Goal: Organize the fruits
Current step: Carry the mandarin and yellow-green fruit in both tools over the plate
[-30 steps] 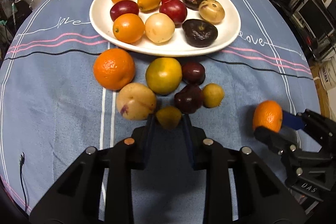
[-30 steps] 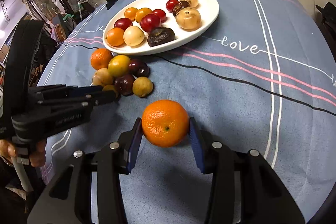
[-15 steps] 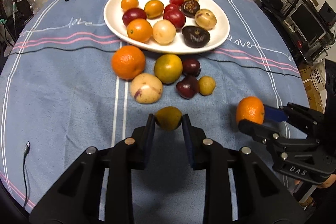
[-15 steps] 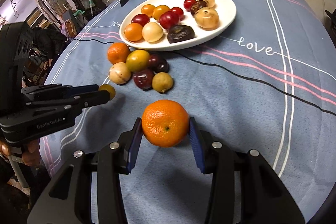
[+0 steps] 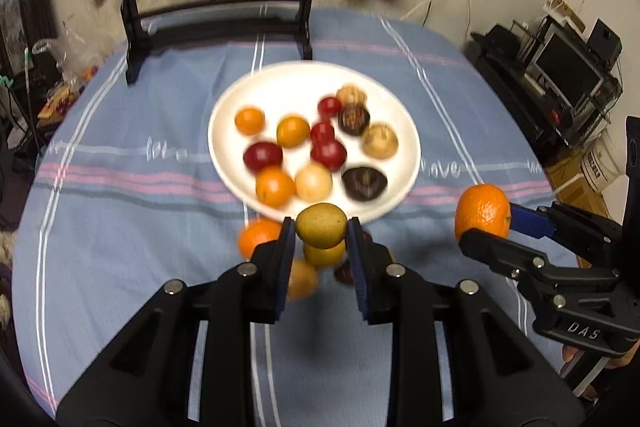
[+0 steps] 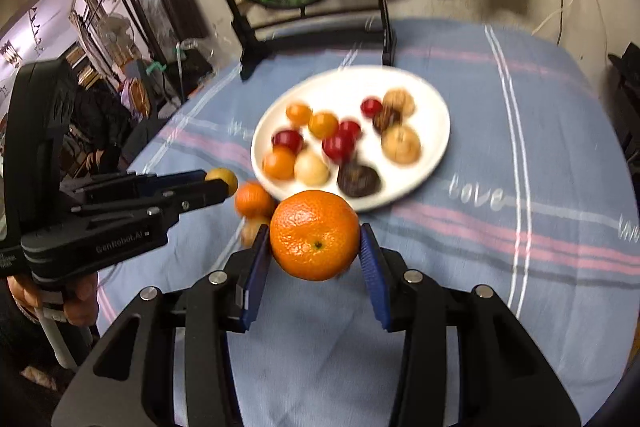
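Left gripper [image 5: 321, 231] clamps a small yellow-green fruit [image 5: 321, 225] between its pads, clear of the cloth. Right gripper [image 6: 316, 245] grips an orange [image 6: 315, 235]; in the left wrist view that orange shows at 3 o'clock.

White plate [image 5: 394, 115] sits at 12 o'clock of both grippers, on the blue striped tablecloth [image 5: 120, 227]. It carries orange, red, tan and dark fruits, blurred.

Loose fruits lie on the cloth at the plate's 6 o'clock: another orange [image 5: 258, 235], a yellow one [image 5: 324, 254], partly hidden behind the left gripper's fingers.

A hand [image 6: 82, 301] holds the left gripper's handle at 8 o'clock in the right wrist view.
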Motion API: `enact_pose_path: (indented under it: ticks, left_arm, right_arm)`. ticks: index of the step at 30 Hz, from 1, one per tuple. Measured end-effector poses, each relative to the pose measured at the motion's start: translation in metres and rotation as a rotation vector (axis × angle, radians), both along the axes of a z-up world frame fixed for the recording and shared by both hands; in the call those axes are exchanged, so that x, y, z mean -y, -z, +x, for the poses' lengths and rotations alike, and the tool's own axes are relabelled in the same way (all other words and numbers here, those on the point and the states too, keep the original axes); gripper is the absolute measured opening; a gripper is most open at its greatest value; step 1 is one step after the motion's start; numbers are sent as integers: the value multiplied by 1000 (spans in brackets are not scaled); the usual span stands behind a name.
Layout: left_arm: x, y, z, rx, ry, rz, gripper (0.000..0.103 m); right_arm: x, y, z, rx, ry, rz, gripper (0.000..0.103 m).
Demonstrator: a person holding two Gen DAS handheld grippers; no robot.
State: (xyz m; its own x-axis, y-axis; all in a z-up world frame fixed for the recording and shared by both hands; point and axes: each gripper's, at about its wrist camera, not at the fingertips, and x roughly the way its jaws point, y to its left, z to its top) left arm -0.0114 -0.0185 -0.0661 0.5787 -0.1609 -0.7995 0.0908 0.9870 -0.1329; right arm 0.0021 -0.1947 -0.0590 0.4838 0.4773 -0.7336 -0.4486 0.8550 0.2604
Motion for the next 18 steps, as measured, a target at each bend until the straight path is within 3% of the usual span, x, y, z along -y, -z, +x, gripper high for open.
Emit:
enact_pose_path:
  ticks: [6, 18]
  left_arm:
    - [-4, -8, 37, 29, -9, 17, 27]
    - [-10, 23, 115, -28, -38, 69, 27]
  right_arm:
    - [-10, -8, 37, 23, 29, 3, 44]
    - [-44, 25, 125, -42, 53, -32, 44]
